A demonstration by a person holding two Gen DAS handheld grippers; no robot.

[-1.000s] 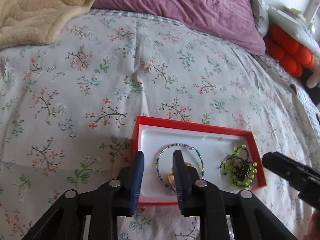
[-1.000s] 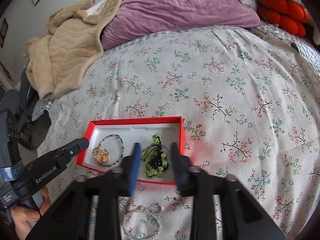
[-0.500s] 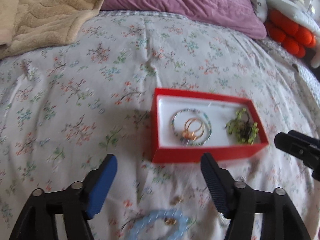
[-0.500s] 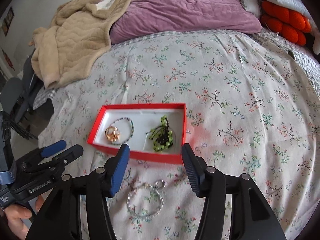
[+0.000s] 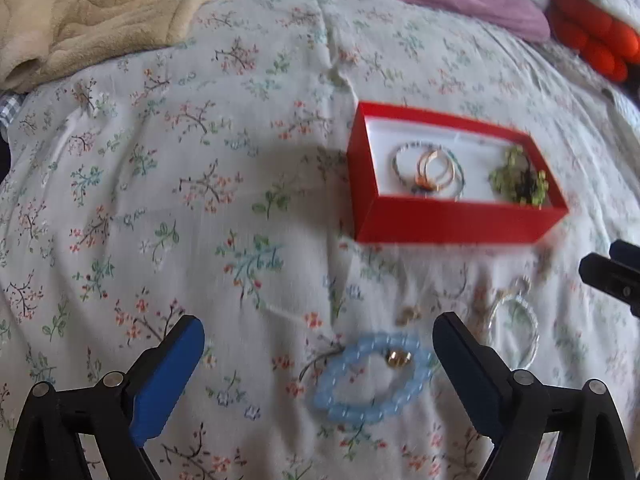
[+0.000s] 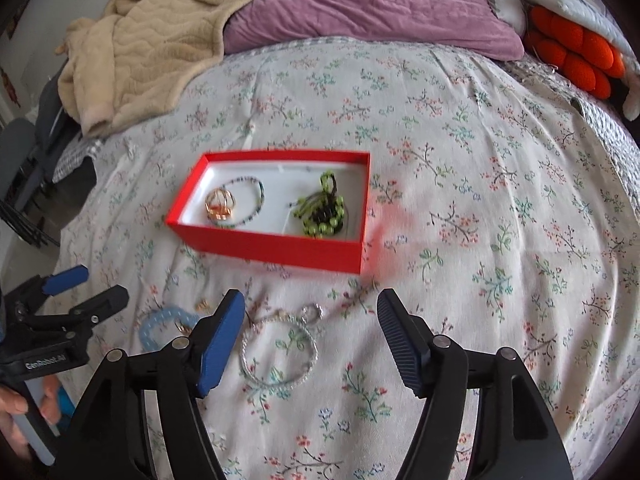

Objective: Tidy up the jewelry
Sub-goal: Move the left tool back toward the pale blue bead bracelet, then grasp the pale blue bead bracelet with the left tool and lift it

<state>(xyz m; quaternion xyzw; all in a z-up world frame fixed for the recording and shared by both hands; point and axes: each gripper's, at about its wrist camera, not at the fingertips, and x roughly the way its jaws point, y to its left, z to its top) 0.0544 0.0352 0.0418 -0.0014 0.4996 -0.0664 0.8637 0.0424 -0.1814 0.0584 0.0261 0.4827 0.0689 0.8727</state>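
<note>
On the bed (image 6: pixel 500 152), mid-cover: red box (image 6: pixel 276 250), open-topped, holding gold rings (image 6: pixel 220 205) inside a thin beaded bracelet (image 6: pixel 256 196) at its left end and a green beaded bracelet (image 6: pixel 324 216) at its right end. Between box and near edge of bed: blue bead bracelet (image 5: pixel 372 380), silver bracelet (image 6: pixel 280 354), small gold pieces (image 5: pixel 408 314). Left claw (image 5: pixel 320 356): jaws opening, wide, nothing gripped, blue bead bracelet lying below the gap. Right claw (image 6: pixel 312 324): jaws opening, nothing gripped, silver bracelet below the gap. Far end: beige blanket (image 6: pixel 152 48), purple pillow (image 6: pixel 372 4).
</note>
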